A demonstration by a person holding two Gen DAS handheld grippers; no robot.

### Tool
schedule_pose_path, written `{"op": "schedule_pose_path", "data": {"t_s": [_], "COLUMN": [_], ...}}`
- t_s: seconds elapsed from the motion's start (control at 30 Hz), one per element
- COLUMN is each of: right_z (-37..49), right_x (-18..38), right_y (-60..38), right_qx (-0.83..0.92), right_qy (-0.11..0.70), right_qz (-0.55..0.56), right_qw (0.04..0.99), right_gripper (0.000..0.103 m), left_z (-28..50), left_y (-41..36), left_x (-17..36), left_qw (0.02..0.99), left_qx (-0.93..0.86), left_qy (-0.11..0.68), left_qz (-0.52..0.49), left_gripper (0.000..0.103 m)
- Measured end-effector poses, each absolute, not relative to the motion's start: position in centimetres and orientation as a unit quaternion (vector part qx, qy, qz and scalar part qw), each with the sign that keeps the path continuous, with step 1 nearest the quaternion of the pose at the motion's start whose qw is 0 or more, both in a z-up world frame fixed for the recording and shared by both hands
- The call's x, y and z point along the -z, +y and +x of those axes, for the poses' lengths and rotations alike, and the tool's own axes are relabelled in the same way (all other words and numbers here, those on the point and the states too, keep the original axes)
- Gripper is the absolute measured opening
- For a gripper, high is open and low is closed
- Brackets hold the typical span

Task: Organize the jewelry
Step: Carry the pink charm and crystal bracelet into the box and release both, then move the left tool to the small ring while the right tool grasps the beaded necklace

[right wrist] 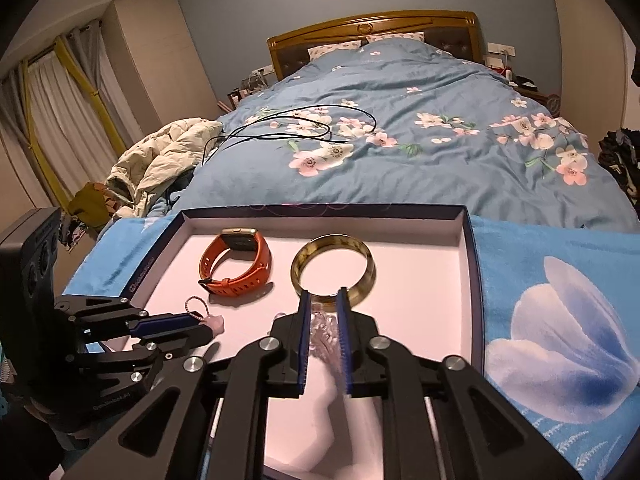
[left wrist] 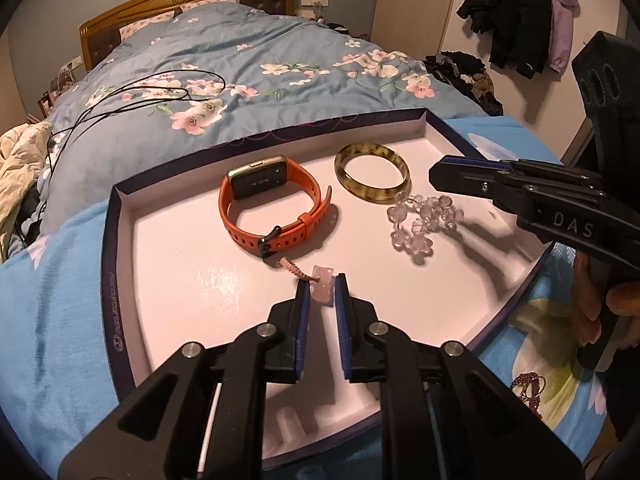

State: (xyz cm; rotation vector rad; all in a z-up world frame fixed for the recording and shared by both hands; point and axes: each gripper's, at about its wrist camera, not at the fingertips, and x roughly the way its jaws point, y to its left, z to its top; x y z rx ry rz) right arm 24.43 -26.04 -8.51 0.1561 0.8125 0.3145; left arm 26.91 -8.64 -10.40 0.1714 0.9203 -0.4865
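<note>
Risk sits at both tips: your left tool (left wrist: 321, 280) pinches the pink stone charm (left wrist: 324, 286) low in the tray (left wrist: 120, 216), your right tool (right wrist: 323, 300) pinches the clear bead bracelet (right wrist: 324, 326) just short of the bangle (right wrist: 360, 276). Loose grips could drop either.

Left gripper (left wrist: 323, 286) pinches a pale pink stone pendant (left wrist: 325, 283) on a braided pink cord (left wrist: 295, 269) — inside the white-lined tray (left wrist: 168, 280). Orange-strapped watch (left wrist: 272, 208) sits just beyond.
</note>
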Motion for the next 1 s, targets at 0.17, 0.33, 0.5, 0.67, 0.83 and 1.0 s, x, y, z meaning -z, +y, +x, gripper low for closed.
{"op": "schedule_pose_path", "data": {"t_s": [0.17,0.33,0.5,0.67,0.83,1.0], "right_z": [23.8,21.9,19.1,15.9,12.9,10.3], "right_x": [7.7,6.2,5.2,5.1,6.4,8.5], "right_y": [-26.4,-26.4,-26.1,-25.9,-25.3,-24.9], "right_qx": [-0.143,-0.152,-0.168,-0.187,-0.193,-0.199], "right_qy": [0.383,0.362,0.349,0.35,0.369,0.405], "right_qz": [0.077,0.073,0.058,0.043,0.02,0.001], "right_qw": [0.909,0.917,0.92,0.917,0.909,0.892], "right_gripper": [0.026,0.044,0.047,0.047,0.047,0.029], "left_z": [25.2,22.2,18.9,16.0,13.9,12.1], "left_y": [-8.0,-6.2,-4.4,-3.3,-2.6,-2.6], "left_x": [8.9,6.3,4.6,4.6,5.4,6.6], "left_qw": [0.882,0.906,0.916,0.918,0.916,0.908], "left_qx": [0.221,0.208,0.213,0.206,0.207,0.217], "left_qy": [0.408,0.362,0.335,0.331,0.337,0.352], "left_qz": [0.084,0.074,0.065,0.068,0.066,0.067], "left_gripper": [0.03,0.043,0.047,0.047,0.047,0.047]}}
